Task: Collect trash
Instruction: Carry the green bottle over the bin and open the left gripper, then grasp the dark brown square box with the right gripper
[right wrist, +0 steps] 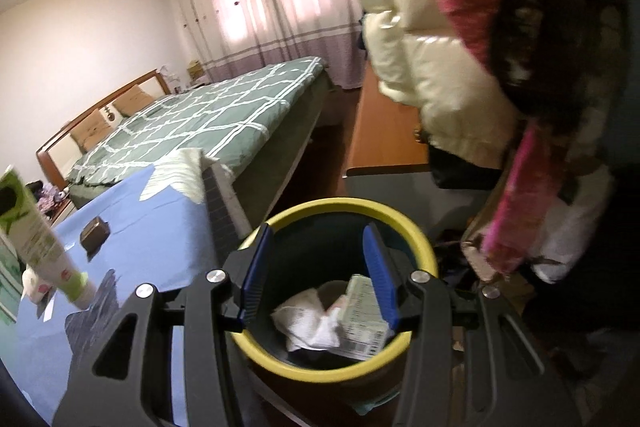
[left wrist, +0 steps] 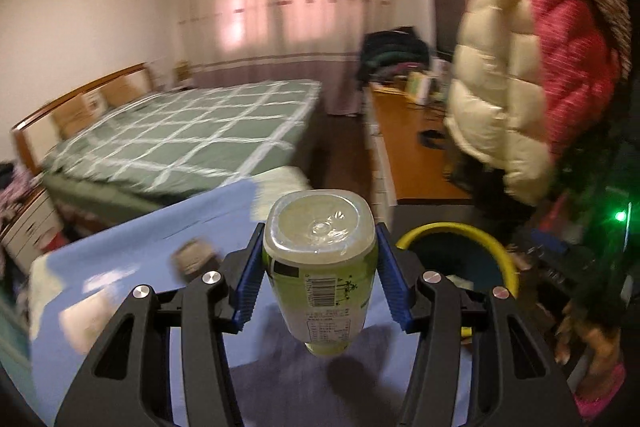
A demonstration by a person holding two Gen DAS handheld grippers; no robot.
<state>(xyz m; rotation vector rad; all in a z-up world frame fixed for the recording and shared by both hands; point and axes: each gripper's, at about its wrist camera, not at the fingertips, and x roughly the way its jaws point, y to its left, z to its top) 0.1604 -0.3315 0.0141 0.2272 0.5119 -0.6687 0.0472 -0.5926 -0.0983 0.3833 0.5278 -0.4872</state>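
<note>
The clear plastic bottle with a green label sits clamped between the blue pads of the left hand-held gripper, its base turned toward the camera and its neck pointing down over the blue cloth-covered surface. Only the left wrist view shows this grip; in the right wrist view the same bottle appears at the left edge, tilted above the surface.

The right hand-held gripper holds nothing, its blue pads spread apart above the yellow-rimmed dark round bin. That view alone looks into the bin, where crumpled white tissue lies touching a printed paper carton. The left view catches just part of the bin's rim.

A small brown box rests on the surface, well apart from the bin. Behind stands a bed with a green checked cover.
</note>
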